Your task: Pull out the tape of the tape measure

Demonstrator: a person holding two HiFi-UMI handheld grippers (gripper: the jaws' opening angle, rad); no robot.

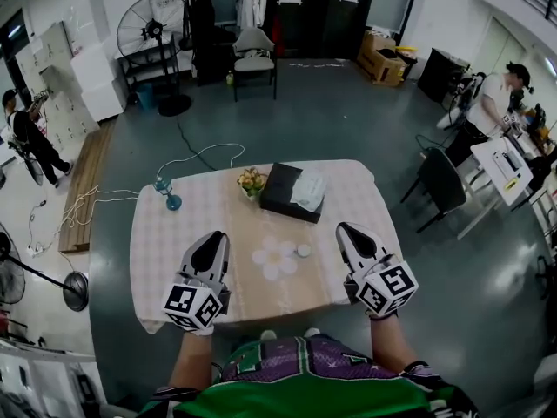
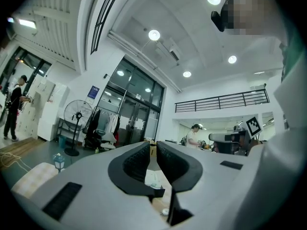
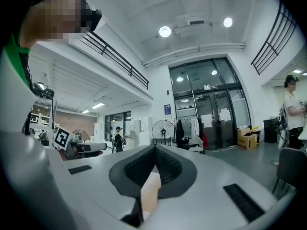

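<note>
Both sets of fingers: left gripper (image 1: 213,238) and right gripper (image 1: 346,230) clenched, empty.
Tape measure (image 1: 303,250): probably light and slippery; pin the round case, pull the tab.

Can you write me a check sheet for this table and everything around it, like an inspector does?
Surface: table with a pale checked cloth.
Job's things: small round white thing beside the flower-shaped mat, maybe the tape measure; too small to tell.
Clutter: black tissue box, flower pot, small blue gadget.
Grippers: left tongs shut, empty; right tongs shut, empty.
Cables: white cable on the floor beyond the table; cable bundle on the floor to the left.
Surroundings: fan, chair, cardboard boxes, person at a desk.
</note>
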